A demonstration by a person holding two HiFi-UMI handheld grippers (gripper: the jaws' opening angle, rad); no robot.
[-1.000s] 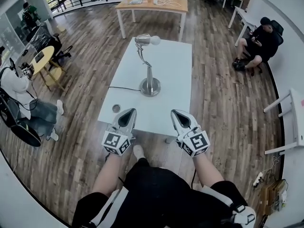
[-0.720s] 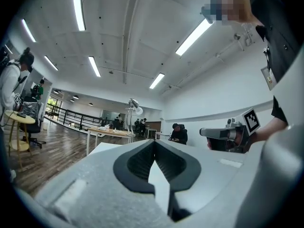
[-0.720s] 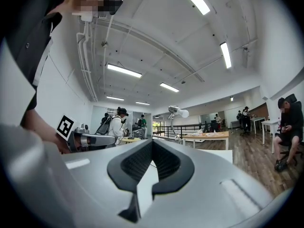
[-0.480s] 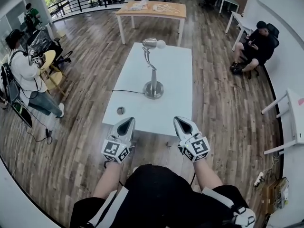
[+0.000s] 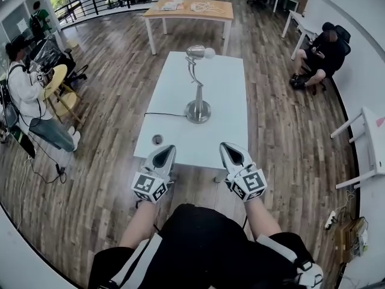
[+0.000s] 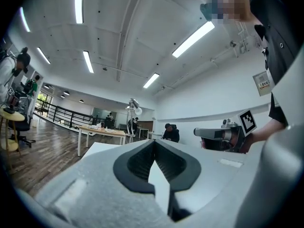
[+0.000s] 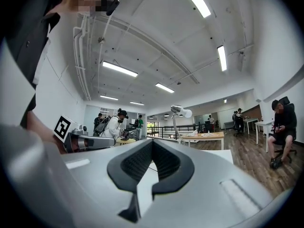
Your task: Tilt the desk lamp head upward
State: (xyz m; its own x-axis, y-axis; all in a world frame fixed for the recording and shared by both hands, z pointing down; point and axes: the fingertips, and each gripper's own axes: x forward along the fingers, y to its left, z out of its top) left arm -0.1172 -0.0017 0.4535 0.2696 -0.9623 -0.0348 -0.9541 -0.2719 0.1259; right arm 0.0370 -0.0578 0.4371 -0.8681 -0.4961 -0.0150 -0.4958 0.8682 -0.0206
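Both tongs clenched, empty: left gripper (image 5: pixel 162 153), right gripper (image 5: pixel 228 150) at table (image 5: pixel 225 95) near edge. Lamp (image 5: pixel 197 98) stands mid-table, untouched. Risk: closed jaws shoving the head topple the lamp, base unsteadied.

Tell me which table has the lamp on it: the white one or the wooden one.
The white table, the nearer of the two. The lamp stands on it, while the wooden table lies farther back and holds no lamp.
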